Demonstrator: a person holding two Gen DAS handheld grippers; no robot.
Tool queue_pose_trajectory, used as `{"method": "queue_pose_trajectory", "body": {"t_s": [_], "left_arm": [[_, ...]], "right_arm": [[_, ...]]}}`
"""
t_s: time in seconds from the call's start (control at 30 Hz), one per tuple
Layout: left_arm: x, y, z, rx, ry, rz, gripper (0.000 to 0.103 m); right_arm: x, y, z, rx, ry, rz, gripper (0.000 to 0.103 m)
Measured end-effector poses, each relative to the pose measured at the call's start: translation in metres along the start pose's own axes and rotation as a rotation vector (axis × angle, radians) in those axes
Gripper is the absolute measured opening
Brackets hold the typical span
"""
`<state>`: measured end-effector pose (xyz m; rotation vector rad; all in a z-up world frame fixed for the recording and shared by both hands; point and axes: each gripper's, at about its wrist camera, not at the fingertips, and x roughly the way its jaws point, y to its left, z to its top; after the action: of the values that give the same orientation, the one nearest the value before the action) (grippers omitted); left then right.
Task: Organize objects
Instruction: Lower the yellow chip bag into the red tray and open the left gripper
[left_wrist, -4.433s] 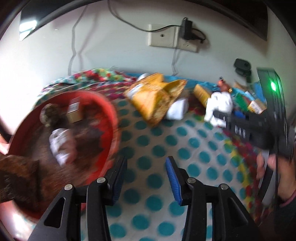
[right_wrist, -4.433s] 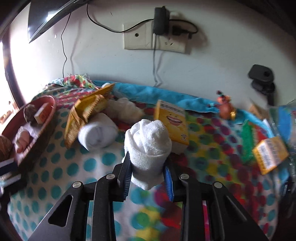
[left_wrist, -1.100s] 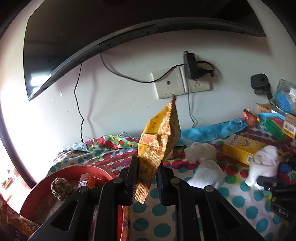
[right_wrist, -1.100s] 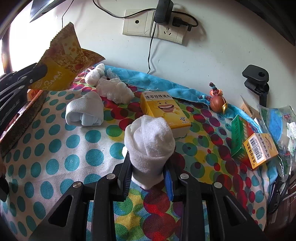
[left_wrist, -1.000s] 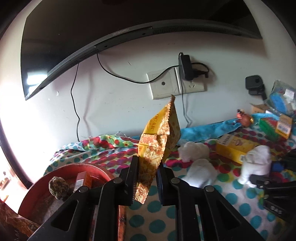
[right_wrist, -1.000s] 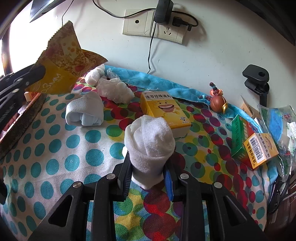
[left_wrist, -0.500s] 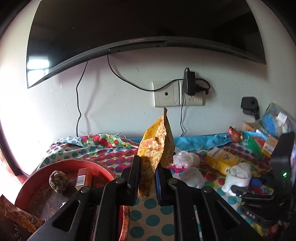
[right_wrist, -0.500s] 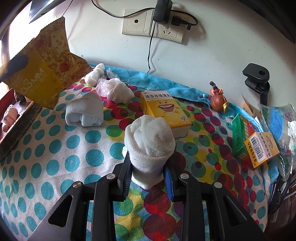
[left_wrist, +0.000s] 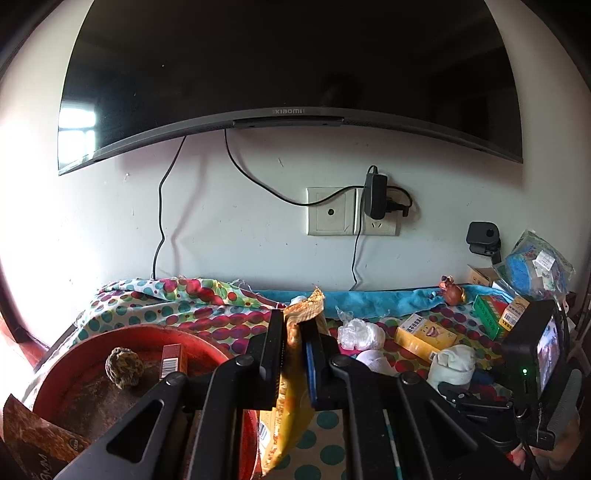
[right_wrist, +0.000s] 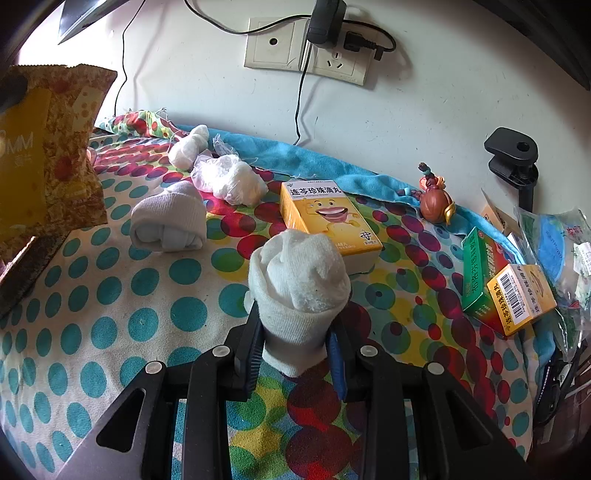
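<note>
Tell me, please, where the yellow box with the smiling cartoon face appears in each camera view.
Left wrist view: the yellow box lies at the right, on the dotted cloth, behind the rolled white sock.
Right wrist view: the same box lies at the centre, just behind that sock.
Shared landmark: the wall socket.

From the left gripper (left_wrist: 293, 354) we are looking nearly level along its fingers toward the wall socket (left_wrist: 352, 211), low and close over the spotted cloth (left_wrist: 207, 314). From the right gripper (right_wrist: 295, 350) we are looking steeply down at that cloth. Both views are sharing the socket, the yellow box (left_wrist: 424, 334) ahead and the snack packet (right_wrist: 44, 147).
</note>
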<state>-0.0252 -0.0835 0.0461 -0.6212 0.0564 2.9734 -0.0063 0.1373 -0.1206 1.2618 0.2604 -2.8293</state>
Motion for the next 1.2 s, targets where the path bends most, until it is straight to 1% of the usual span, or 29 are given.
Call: {"method": "queue_pose_trajectory", "body": {"t_s": [0.17, 0.33, 0.43, 0.6, 0.8, 1.0, 1.07, 1.2], "left_arm": [[-0.007, 0.005, 0.008, -0.014, -0.011, 0.004, 0.01], [-0.021, 0.023, 0.021, -0.019, -0.032, 0.037, 0.01], [-0.029, 0.04, 0.025, -0.026, -0.032, 0.073, 0.01], [-0.042, 0.083, 0.032, -0.071, -0.029, 0.155, 0.01], [-0.045, 0.139, 0.026, -0.183, 0.012, 0.232, 0.01], [-0.028, 0.187, 0.003, -0.333, 0.094, 0.251, 0.01], [-0.02, 0.198, -0.006, -0.379, 0.126, 0.256, 0.01], [-0.011, 0.212, -0.02, -0.415, 0.16, 0.292, 0.012]], "right_arm": [[0.0, 0.001, 0.0, -0.001, 0.001, 0.0, 0.029], [0.0, 0.003, 0.0, 0.0, 0.001, 0.0, 0.029], [0.0, 0.002, 0.0, -0.001, 0.0, -0.001, 0.029], [0.0, 0.003, 0.001, -0.001, 0.001, -0.001, 0.029], [0.0, 0.003, 0.001, -0.001, 0.002, -0.001, 0.029], [0.001, 0.003, 0.0, -0.003, 0.002, -0.004, 0.029], [0.001, 0.003, 0.0, -0.005, 0.002, -0.005, 0.029], [0.001, 0.003, 0.0, -0.004, 0.002, -0.004, 0.029]]}}
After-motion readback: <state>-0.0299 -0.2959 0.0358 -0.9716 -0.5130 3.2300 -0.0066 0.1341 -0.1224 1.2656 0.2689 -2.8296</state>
